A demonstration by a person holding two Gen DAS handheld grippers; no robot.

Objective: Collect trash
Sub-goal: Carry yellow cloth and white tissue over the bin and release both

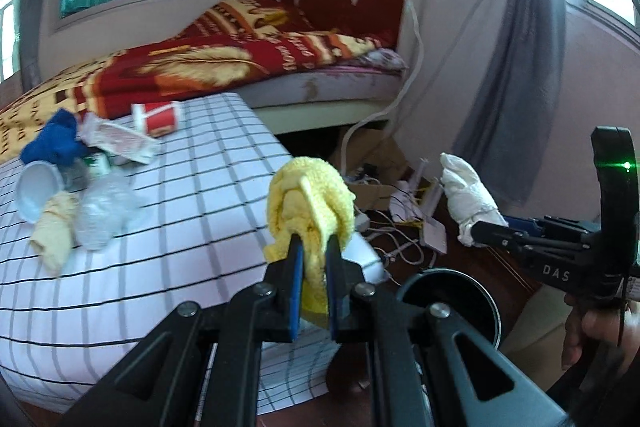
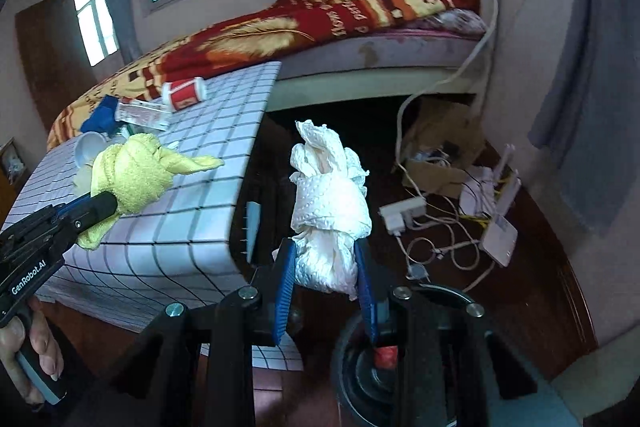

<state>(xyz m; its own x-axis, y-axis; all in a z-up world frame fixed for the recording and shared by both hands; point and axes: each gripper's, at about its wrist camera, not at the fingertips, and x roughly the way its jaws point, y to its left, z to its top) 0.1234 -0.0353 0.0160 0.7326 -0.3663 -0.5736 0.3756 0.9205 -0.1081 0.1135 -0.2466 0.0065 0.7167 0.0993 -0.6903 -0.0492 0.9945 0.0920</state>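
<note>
Both grippers were loaded at this point. The left gripper [image 1: 316, 247] had its jaws clamped on a crumpled yellow cloth [image 1: 310, 199], and the right gripper [image 2: 326, 259] was squeezing a wad of white paper towel [image 2: 330, 211]. Both hung in the air past the edge of the counter [image 1: 180, 227], above a round black bin [image 1: 452, 303] sitting on the floor.

If I had to guess, the step was dropping both into that bin. The trick would be to centre each wad over the opening before letting go, since soft stuff like this tends to cling to the pads and flop sideways. One at a time seemed safer, since the opening looked narrow for two grippers.

As for the bin, the right wrist view showed something red [image 2: 386, 355] down inside it, but I couldn't tell what it was.

Plenty was left on the counter: a red paper cup [image 1: 156, 117] on its side, a blue cloth [image 1: 54, 143], a flat carton [image 1: 124, 143], a white plastic cup [image 1: 36, 187], clear crumpled plastic [image 1: 106, 207] and another yellowish rag [image 1: 54, 231].
</note>
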